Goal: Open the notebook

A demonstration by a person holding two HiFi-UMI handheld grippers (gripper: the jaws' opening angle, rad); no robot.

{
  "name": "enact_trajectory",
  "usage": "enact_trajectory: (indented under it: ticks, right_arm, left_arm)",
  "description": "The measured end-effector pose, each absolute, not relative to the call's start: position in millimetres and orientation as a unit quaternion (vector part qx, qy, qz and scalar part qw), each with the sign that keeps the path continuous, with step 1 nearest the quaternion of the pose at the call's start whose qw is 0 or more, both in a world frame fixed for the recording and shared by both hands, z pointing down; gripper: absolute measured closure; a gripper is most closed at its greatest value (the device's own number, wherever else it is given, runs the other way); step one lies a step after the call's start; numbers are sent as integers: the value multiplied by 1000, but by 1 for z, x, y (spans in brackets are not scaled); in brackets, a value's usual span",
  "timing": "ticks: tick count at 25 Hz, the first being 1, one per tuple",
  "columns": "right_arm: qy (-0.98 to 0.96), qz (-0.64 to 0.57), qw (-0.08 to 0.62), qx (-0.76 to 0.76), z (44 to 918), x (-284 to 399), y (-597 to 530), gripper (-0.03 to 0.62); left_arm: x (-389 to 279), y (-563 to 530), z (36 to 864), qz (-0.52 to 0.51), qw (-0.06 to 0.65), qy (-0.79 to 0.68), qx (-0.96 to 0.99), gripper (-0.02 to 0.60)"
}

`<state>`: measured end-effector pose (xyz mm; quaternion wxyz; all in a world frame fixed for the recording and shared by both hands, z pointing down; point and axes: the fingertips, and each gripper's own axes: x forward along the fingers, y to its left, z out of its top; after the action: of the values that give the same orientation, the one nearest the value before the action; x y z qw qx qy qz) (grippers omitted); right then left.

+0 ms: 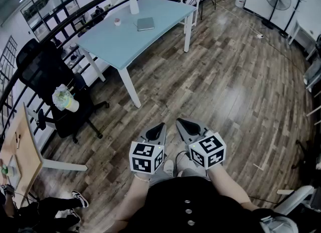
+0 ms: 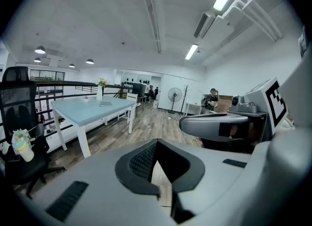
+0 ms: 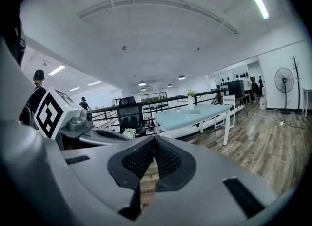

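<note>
The closed notebook (image 1: 145, 23) lies flat on the light blue tabletop (image 1: 113, 43), toward its far end and near the white vase (image 1: 134, 5) with flowers. The left tool (image 1: 161, 125) and the right tool (image 1: 178, 121) are side by side over the wooden floor (image 1: 225, 86), well apart from the tabletop. Each one is clenched with nothing between its jaws.

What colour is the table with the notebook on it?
The table has a pale blue top and white legs; clearest in the head view.
</note>
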<state>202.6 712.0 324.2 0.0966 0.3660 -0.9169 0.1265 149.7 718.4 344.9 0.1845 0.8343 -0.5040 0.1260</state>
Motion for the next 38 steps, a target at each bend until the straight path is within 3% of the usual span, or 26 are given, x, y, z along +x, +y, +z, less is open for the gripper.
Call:
enact_trajectory:
  ticks: [20,38]
  right_arm:
    - [-915,148,68,368,328,184,690,591]
    - [-904,171,83,382,351,156,660,591]
  left_arm:
    - [130,695,337,81,189,-482,852,565]
    - [87,645,354,89,191,-480,852,548]
